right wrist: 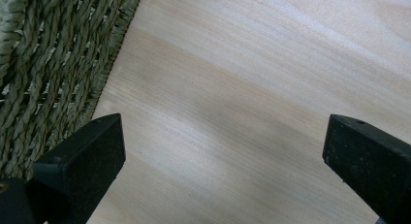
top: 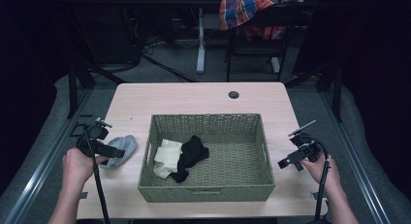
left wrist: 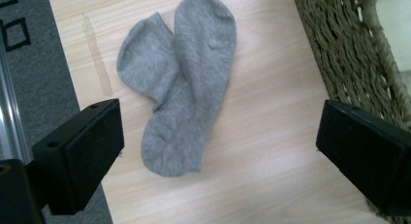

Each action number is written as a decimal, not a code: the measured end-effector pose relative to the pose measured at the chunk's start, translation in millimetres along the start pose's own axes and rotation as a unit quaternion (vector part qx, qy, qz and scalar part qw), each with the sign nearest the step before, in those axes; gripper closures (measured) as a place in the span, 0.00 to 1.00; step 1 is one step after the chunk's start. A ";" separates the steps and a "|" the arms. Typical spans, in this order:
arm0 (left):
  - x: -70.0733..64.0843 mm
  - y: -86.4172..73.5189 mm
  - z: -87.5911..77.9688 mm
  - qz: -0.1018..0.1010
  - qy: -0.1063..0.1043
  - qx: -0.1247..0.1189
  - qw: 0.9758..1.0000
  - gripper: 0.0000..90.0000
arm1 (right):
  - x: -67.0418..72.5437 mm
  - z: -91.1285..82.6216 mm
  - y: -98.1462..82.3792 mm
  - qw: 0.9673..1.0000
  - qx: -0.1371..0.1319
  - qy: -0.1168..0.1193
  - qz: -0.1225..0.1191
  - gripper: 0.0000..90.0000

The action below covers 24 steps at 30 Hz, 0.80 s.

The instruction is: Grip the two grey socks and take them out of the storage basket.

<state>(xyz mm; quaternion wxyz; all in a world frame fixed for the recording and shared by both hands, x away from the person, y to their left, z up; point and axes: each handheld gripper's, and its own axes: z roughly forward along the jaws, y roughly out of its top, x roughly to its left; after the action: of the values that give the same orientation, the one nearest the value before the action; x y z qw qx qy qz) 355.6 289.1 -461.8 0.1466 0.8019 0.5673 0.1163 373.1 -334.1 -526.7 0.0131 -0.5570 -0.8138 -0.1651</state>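
A grey sock (left wrist: 181, 83) is seen lying flat on the pale wooden table (left wrist: 271, 136), folded over on itself, and it is framed by the left gripper (left wrist: 218, 151), whose jaws are spread wide above it without touching. A woven basket (left wrist: 349, 54) is caught at the right edge, and grey floor (left wrist: 29, 64) at the left.

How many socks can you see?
3, at least: a grey sock on the table left of the basket, a cream one and a black one inside. More may hide underneath.
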 end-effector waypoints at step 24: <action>-2.8 -56.9 15.8 -0.012 0.003 0.039 0.999 0.00 | 0.8 1.8 1.6 0.999 0.029 -0.006 -0.016 0.01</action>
<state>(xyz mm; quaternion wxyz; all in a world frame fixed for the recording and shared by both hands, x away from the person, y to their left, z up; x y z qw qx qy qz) 310.4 302.7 -497.4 0.1149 0.7996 0.5817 0.0951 374.6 -332.4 -527.7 0.0217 -0.5440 -0.8274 -0.1379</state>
